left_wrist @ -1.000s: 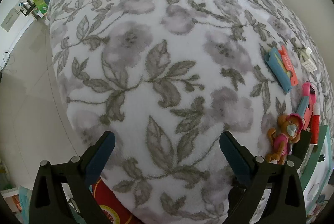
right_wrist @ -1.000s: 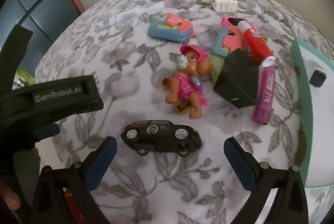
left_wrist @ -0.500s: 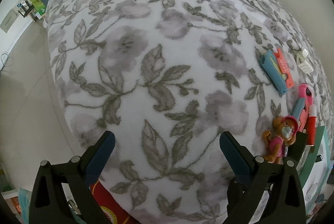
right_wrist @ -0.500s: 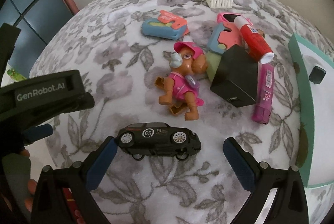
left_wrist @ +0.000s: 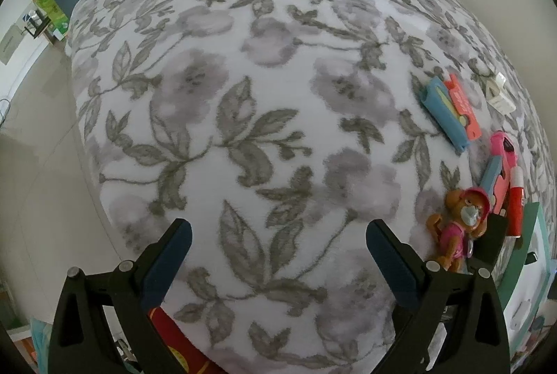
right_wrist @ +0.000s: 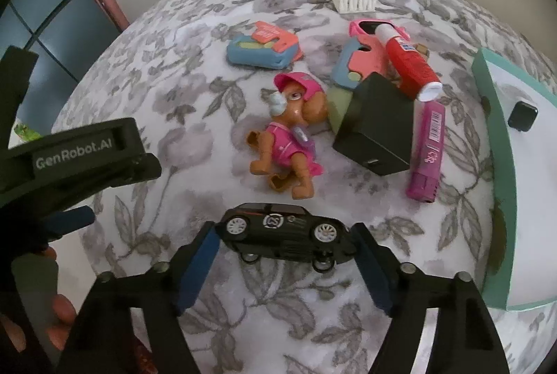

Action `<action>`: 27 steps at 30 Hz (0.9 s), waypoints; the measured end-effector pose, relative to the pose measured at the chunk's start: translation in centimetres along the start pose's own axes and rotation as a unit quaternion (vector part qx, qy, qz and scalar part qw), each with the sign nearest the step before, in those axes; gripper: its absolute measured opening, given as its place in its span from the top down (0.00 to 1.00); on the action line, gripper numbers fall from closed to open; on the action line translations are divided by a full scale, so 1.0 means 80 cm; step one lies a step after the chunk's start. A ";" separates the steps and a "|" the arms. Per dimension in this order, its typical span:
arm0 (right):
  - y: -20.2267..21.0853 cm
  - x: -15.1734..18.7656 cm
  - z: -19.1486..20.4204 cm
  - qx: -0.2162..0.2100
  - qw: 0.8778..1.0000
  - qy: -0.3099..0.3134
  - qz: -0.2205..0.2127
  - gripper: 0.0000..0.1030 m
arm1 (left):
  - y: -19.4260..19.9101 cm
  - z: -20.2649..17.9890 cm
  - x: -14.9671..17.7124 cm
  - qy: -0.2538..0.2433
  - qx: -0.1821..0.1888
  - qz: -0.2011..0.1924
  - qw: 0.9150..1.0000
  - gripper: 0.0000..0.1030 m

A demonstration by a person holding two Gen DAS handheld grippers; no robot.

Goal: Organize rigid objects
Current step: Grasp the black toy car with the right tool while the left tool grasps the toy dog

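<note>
Jaws of the right gripper (right_wrist: 283, 247) closing around black toy car (right_wrist: 283, 231)

Our right claw (right_wrist: 283, 245) points steeply down, its blue-padded jaws closing. Our left claw (left_wrist: 278, 245) hangs spread wide, also angled down. Our fingers (right_wrist: 62, 308) grip its black handle.
</note>
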State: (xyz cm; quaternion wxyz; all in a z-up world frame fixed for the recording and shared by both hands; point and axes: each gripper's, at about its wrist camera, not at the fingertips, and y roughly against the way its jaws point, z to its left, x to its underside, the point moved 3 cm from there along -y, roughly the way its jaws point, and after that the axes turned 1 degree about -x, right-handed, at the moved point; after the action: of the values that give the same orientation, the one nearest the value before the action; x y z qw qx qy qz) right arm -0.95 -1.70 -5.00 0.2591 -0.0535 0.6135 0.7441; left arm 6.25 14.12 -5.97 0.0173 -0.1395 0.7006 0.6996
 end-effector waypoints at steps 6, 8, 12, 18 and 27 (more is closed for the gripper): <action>0.009 -0.001 -0.019 -0.003 1.000 -0.023 -0.001 0.25 | 0.004 -0.021 0.004 -0.014 0.013 0.002 1.000 0.03; 0.015 -0.002 -0.027 -0.003 1.000 -0.029 -0.004 0.25 | 0.007 -0.032 0.006 -0.021 0.022 0.001 1.000 0.03; 0.037 -0.009 -0.052 -0.002 0.999 -0.045 -0.020 0.25 | 0.018 -0.059 0.010 -0.046 0.034 -0.008 0.998 0.03; 0.078 -0.020 -0.095 0.007 0.996 -0.069 -0.051 0.25 | 0.035 -0.113 0.016 -0.092 0.059 -0.030 0.994 0.03; 0.136 -0.016 -0.176 0.024 0.987 -0.128 -0.097 0.25 | 0.023 -0.167 0.028 -0.140 0.073 -0.029 0.987 0.06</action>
State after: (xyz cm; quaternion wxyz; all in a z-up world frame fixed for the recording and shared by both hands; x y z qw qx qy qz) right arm -8.08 -16.59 1.74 0.4082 -0.0109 0.5844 0.7012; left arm 5.94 0.57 -4.39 0.1454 -0.0589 0.7364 0.6581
